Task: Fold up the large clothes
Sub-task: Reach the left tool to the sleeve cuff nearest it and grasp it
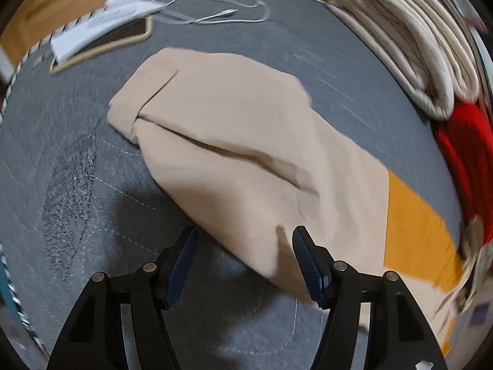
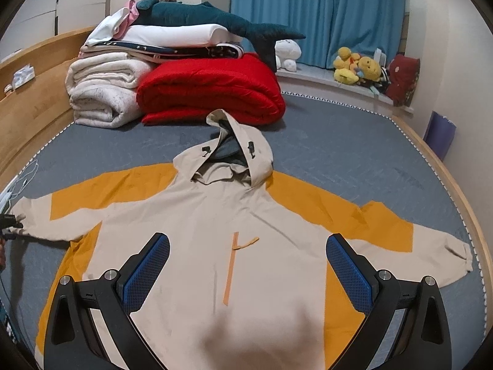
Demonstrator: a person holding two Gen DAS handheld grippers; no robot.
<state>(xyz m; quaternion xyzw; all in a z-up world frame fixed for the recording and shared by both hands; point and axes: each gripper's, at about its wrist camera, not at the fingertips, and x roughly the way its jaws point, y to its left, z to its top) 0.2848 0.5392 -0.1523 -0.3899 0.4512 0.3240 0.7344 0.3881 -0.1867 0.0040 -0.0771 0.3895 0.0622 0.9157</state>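
Beige-and-orange hooded jacket (image 2: 215,246) lies spread flat on the grey bed cover (image 2: 339,141), front up, both sleeves stretched out to the sides, hood ahead of the right gripper's (image 2: 248,274) fingers. No fold made yet; judged at the very start of the task. Right gripper's jaws stand wide, nothing between them, over the jacket's lower front. Left gripper (image 1: 245,262) hangs above the left sleeve (image 1: 234,154); the sleeve's edge lies between and just ahead of its fingertips, pads not pressing on it, jaws partly spread. Left to do: sleeves in, body folded, hood tucked. Folded blankets (image 2: 104,92) and red quilt (image 2: 209,89) sit beyond the hood
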